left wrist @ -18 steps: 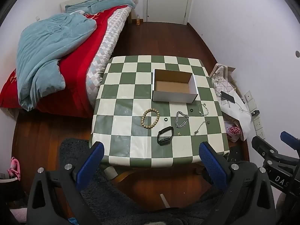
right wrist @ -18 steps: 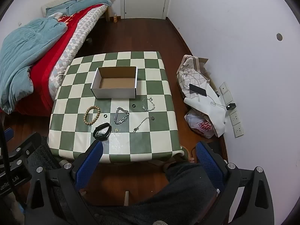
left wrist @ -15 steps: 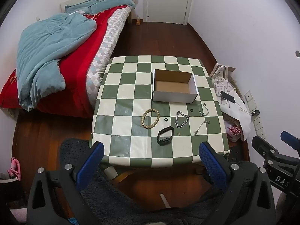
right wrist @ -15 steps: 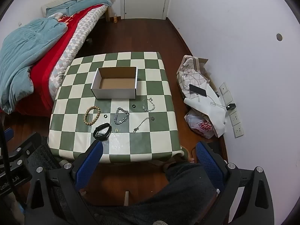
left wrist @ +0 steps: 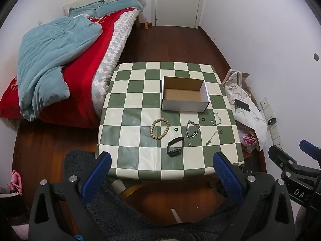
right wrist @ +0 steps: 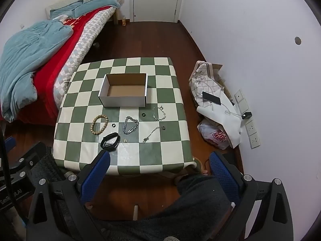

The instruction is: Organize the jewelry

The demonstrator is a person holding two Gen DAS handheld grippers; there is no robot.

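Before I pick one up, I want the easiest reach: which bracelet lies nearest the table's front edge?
The black band; the beaded bracelet and silver chain lie farther back.

Both wrist views look down from high, well back, sharing the checkered surface (left wrist: 128, 100) and box (right wrist: 124, 92).

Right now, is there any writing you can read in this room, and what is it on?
"DAS", cut off: on the right tongs body, seen in the left view.
"AI", with letters before it unclear: on the left tongs body, seen in the right view.
Red print on the plastic bag: too blurred to read.
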